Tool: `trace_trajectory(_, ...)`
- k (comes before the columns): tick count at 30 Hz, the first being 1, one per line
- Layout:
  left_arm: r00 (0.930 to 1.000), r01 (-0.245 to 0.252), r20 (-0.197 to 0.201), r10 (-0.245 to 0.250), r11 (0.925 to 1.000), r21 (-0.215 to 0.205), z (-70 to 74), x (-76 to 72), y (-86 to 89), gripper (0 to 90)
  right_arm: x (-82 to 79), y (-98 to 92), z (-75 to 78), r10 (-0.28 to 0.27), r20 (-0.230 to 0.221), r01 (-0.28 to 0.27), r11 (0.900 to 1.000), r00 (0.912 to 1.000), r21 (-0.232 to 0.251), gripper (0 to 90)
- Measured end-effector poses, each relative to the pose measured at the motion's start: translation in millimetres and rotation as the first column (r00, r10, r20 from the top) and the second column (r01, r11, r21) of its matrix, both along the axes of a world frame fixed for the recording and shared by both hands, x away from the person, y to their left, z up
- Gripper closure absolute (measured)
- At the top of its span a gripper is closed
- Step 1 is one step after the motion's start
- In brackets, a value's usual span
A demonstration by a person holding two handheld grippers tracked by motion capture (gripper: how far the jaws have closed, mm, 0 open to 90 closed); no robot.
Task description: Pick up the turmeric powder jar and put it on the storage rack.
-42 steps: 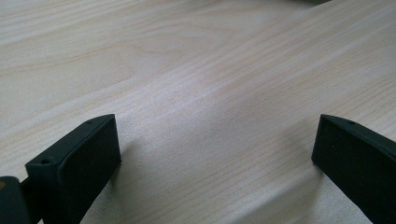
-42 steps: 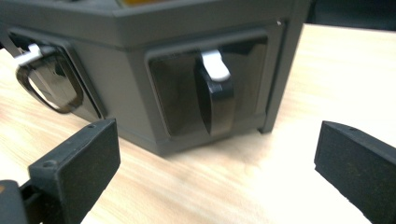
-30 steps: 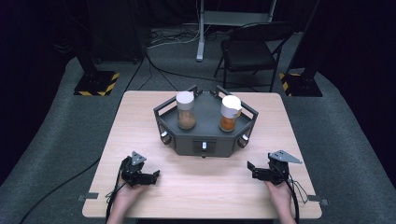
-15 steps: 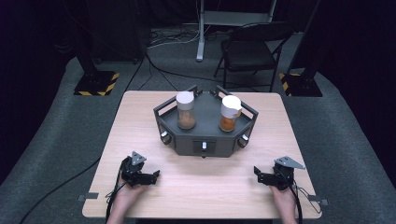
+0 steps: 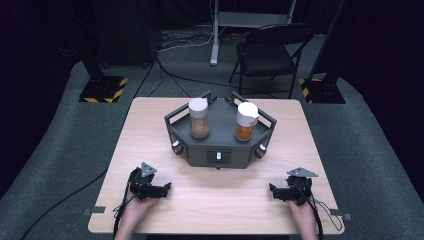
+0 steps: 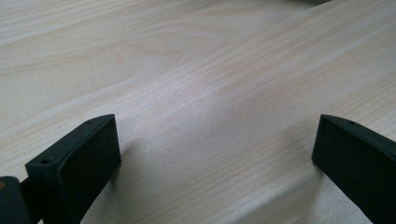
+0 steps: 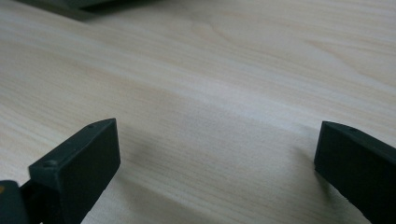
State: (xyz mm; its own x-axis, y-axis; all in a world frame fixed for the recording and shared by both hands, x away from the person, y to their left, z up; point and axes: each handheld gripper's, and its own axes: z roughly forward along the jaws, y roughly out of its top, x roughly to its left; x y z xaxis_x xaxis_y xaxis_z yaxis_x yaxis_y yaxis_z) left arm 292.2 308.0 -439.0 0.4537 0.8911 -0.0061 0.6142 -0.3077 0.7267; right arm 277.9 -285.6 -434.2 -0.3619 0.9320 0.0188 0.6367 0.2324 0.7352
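Two jars are seen standing on a dark grey tray (image 5: 218,150) in the middle of the wooden table (image 5: 220,192). One jar with a flat white lid (image 5: 199,118) is at about 11 o'clock from the table's middle, and one jar with a tilted white cap (image 5: 246,121) is at about 1 o'clock. Both are held upright, apart from each other.

The left gripper (image 5: 165,188) is rested on the table at 7 o'clock, and the right gripper (image 5: 272,189) at 5 o'clock. Both sets of jaws are spread wide with nothing between them (bare wood is seen in both gripper views). The jars are well apart from both.

The jars are judged to be see-through and hard, maybe glass or plastic, so they could be slippery and could break if dropped. Brown stuff fills only the lower part, so they are likely light. A hold around the middle of the body, below the lid, would be safest.

The table top is smooth, pale wood. Grey carpet, a black folding chair (image 5: 267,52) at 12 o'clock and yellow-striped stand feet (image 5: 104,90) are seen beyond.
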Motion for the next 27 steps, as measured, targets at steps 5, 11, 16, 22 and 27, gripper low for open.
trace_trajectory(5, 1.0000, 0.000, 0.000, 0.000, 1.0000, 0.000, 0.0, 0.0, 0.0, 0.9, -0.4, 5.9, 0.9, 0.004, -0.001, -0.004, 1.000, 1.0000, -0.030, 0.0)
trace_trajectory(11, 1.0000, 0.000, 0.000, 0.000, 1.0000, -0.001, -0.1, 0.0, 0.1, 0.9, -0.8, 6.6, 0.7, 0.001, 0.000, -0.001, 1.000, 1.0000, -0.030, 0.0)
trace_trajectory(16, 1.0000, 0.000, 0.000, 0.000, 1.0000, 0.000, 0.0, 0.0, 0.1, 0.9, -1.9, 8.1, 0.5, -0.009, 0.001, 0.009, 1.000, 1.0000, -0.029, 0.0)
trace_trajectory(22, 1.0000, 0.000, 0.000, 0.000, 1.0000, 0.000, -0.1, -0.1, 0.0, 0.9, -1.4, 8.2, 0.5, -0.009, 0.000, 0.009, 1.000, 1.0000, -0.030, 0.0)
trace_trajectory(27, 1.0000, -0.003, -0.001, 0.003, 1.0000, 0.000, 0.1, -0.3, -0.4, 0.9, -1.3, 8.3, 0.6, -0.010, 0.000, 0.010, 1.000, 1.0000, -0.030, 0.0)
